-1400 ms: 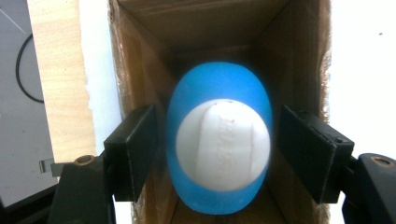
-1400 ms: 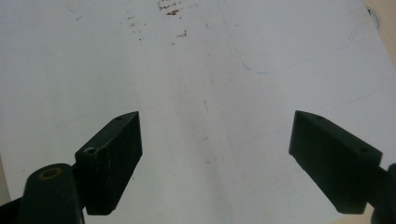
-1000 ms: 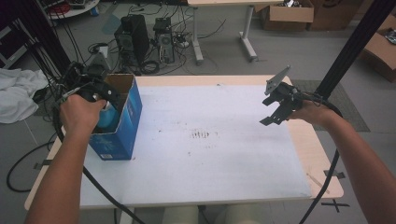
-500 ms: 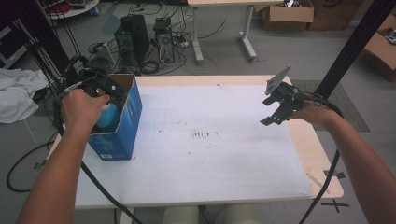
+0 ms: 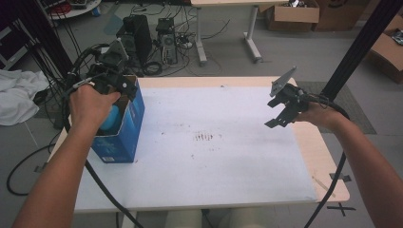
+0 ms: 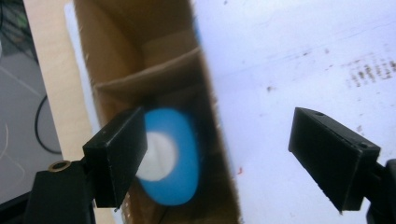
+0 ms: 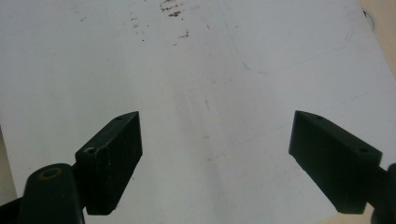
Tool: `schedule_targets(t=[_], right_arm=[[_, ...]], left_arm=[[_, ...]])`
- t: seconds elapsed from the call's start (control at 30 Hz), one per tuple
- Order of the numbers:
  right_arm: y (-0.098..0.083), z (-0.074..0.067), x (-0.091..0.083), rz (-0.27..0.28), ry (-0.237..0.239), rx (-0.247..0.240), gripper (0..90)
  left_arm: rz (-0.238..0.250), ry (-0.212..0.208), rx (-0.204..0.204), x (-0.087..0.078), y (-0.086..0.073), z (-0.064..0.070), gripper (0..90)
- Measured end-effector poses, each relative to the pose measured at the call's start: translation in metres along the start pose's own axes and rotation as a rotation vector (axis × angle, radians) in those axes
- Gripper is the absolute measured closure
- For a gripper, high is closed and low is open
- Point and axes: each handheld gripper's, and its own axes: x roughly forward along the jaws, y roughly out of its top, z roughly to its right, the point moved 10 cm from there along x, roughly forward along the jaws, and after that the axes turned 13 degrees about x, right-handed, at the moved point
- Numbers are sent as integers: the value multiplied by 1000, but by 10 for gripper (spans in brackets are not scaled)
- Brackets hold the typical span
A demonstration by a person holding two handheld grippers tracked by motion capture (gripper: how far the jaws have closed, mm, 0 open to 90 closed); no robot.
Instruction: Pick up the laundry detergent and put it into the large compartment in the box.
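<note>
A pale wooden tabletop (image 5: 328, 171) under a stained white sheet (image 5: 214, 152) stood on a grey floor (image 5: 228, 52). Behind it, black computer towers (image 5: 138, 40) sat among tangled cables (image 5: 157, 66), near a second desk's white legs (image 5: 254, 35). Cardboard boxes (image 5: 294, 14) lined the far right; a white cloth (image 5: 16, 97) lay at left. A black post (image 5: 361, 47) rose at right.
</note>
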Motion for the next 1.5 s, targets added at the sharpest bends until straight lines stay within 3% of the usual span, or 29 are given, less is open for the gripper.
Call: schedule_targets(t=[0.43, 1.03, 1.5], right_arm=[[0, -2, -1, 1, -2, 1, 173], [2, -10, 2, -12, 4, 3, 172], [8, -16, 4, -14, 8, 3, 172]], left_arm=[[67, -39, 184, -12, 31, 40, 198], [127, -120, 459, -8, 69, 108, 195], [164, -186, 615, -1, 80, 139, 191]])
